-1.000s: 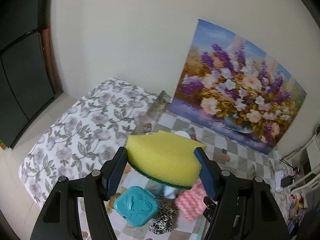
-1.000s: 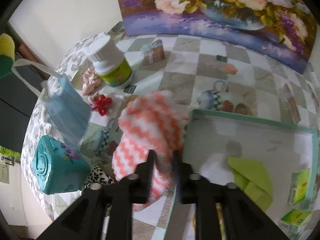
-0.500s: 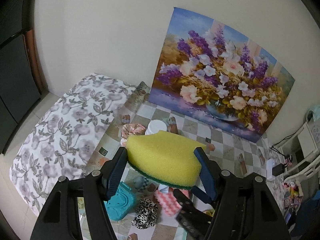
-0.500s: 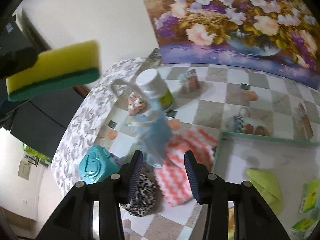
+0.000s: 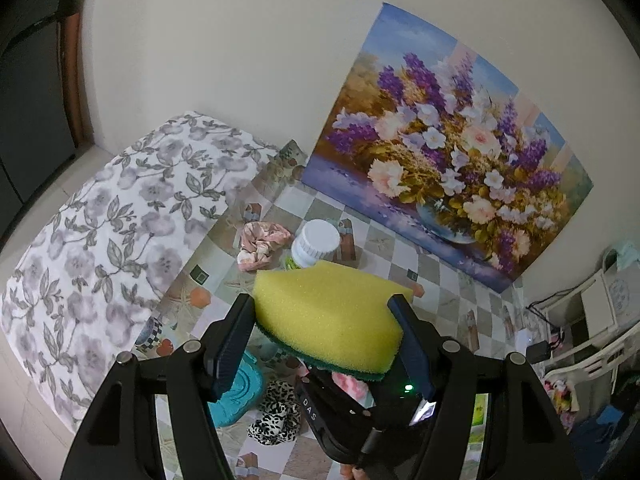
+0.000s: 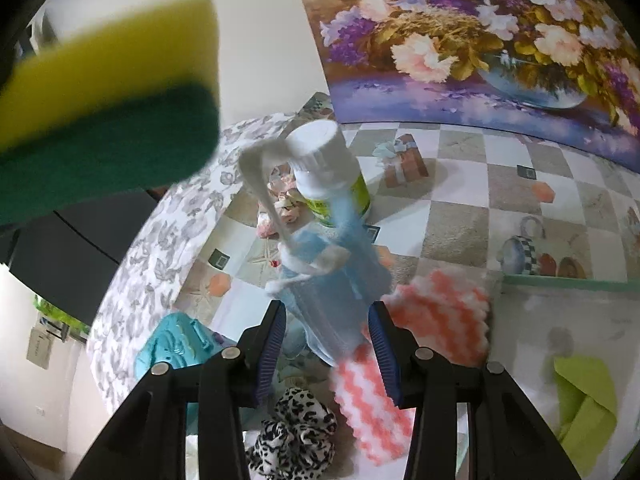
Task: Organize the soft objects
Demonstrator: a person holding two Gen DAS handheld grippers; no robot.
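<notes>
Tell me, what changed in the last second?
The right gripper let go of the pink cloth, which now lies beside the tray, and moved left to the mask, now between its open jaws. The left gripper still holds the sponge.

White bottle (image 6: 326,168) and pink scrunchie (image 5: 262,242) crowd the tablecloth's (image 6: 460,232) left side
</notes>
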